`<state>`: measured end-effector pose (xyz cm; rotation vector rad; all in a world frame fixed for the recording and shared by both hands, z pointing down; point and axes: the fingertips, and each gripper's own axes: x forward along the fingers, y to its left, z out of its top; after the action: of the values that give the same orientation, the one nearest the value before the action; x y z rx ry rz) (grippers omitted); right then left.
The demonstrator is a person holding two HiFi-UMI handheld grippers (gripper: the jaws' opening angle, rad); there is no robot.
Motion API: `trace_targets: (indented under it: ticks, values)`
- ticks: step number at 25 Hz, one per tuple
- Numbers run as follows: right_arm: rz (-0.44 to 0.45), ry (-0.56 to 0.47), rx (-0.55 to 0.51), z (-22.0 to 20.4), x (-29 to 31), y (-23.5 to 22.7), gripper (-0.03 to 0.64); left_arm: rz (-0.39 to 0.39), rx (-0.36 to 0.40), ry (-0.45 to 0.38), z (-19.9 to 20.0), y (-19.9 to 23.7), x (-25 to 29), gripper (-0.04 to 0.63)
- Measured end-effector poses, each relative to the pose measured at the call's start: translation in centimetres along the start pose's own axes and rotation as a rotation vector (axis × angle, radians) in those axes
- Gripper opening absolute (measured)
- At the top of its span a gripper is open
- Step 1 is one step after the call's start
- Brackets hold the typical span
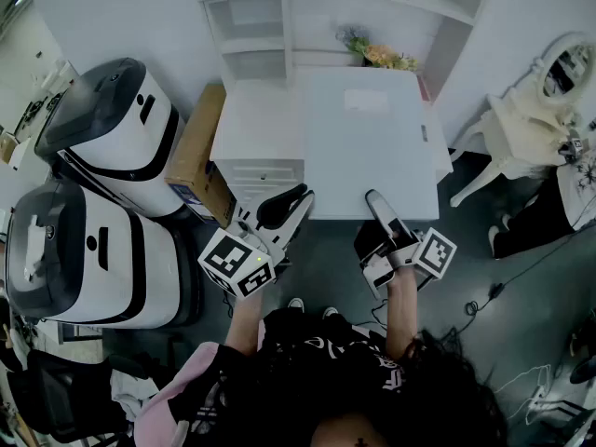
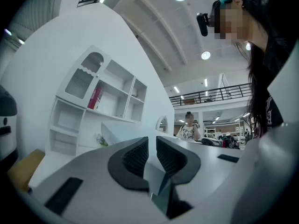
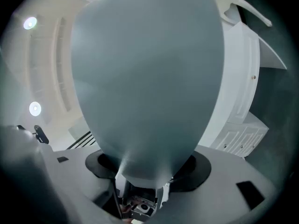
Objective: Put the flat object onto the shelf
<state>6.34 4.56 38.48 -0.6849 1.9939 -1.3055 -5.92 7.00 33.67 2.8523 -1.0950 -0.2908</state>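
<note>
A thin white flat object [image 1: 367, 100] lies on the white table [image 1: 317, 156], toward its back right. Behind the table stands the white shelf [image 1: 256, 26], also seen in the left gripper view as the shelf [image 2: 103, 101]. My left gripper [image 1: 287, 205] is at the table's front edge by the drawers; its pads [image 2: 135, 155] stand almost together with nothing between them. My right gripper [image 1: 375, 203] reaches over the front edge, rolled on its side. Its jaws stand wide, and a smooth blurred grey surface [image 3: 145, 78] fills the space between them; I cannot tell what it is.
Two white-and-black machines [image 1: 112, 128] [image 1: 84, 250] and a cardboard box [image 1: 200, 152] stand left of the table. A drawer unit [image 1: 265, 177] sits under its front left. There are flowers [image 1: 377, 56] at the back, a white chair [image 1: 521, 128] at right and a red book [image 2: 95, 98] on the shelf.
</note>
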Motion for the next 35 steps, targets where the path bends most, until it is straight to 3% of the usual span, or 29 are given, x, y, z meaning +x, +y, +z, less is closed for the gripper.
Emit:
trace_targets:
  ticks: [21,25,30,35]
  values:
    - [-0.063,-0.049,-0.001,-2.7,3.2,-2.1,0.311,-0.099,-0.026,0.014,-0.4,4.2,-1.7,0.062]
    - [-0.077,-0.053,0.004,-2.6,3.7,-2.7,0.311,-0.087,-0.042,0.015,-0.8,5.4,-1.6,0.063]
    - [-0.082,-0.060,-0.010,-1.1,4.3,-3.4,0.311,-0.101,-0.052,0.010,-1.1,6.5,-0.2,0.061]
    - [-0.069,-0.054,-0.015,2.5,5.9,-4.4,0.311,-0.066,-0.056,0.011,-1.6,8.1,3.0,0.061]
